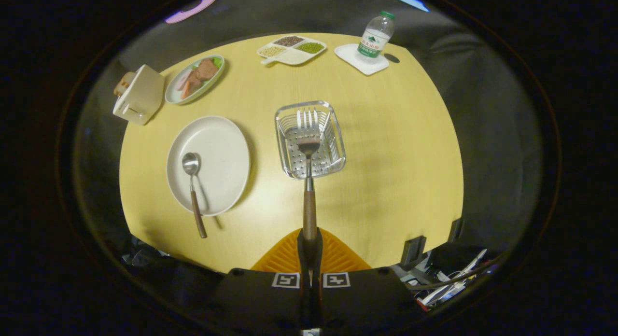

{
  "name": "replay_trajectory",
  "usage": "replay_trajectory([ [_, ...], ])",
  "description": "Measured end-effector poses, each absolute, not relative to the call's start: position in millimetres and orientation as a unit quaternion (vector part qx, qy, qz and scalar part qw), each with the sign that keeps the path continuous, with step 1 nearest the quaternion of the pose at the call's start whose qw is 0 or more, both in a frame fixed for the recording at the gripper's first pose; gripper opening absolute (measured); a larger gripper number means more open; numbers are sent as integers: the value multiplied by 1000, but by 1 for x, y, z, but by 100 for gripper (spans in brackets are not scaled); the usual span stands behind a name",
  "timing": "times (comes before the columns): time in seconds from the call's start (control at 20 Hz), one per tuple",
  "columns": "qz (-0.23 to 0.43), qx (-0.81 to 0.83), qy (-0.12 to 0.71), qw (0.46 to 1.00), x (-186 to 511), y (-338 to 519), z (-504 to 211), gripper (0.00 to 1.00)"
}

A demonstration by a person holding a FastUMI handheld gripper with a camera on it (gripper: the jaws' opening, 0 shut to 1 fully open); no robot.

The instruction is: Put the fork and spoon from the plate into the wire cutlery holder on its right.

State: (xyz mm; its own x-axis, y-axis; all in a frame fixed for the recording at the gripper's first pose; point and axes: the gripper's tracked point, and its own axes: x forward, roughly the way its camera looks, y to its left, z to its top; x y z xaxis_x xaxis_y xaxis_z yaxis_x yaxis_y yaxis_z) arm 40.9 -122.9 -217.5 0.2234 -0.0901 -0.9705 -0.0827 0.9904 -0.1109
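Now my tongs (309, 246) pinch the fork (309, 147) by its handle, long axis running to twelve o'clock, tines over the wire holder (338, 147) dead ahead. Spoon (193, 191) waits on the plate (227, 133), at ten o'clock on the desk (386, 181).

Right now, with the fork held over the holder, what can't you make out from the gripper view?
- Fork: its handle end is hidden between the fingers of the gripper.
- Whether the tines are above or already inside the wire cutlery holder: depth unreadable.
- Bottle: label too small.
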Motion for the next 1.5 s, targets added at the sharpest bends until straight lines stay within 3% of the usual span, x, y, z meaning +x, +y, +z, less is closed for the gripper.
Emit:
replay_trajectory([
  [0.4,15,-69,642,764,50,-124,-229,5],
  [0.65,16,-49,644,763,48,-116,-225,18],
  [1.15,24,-27,614,788,35,-108,-192,82],
  [1.5,50,6,596,801,12,-68,-170,95],
])
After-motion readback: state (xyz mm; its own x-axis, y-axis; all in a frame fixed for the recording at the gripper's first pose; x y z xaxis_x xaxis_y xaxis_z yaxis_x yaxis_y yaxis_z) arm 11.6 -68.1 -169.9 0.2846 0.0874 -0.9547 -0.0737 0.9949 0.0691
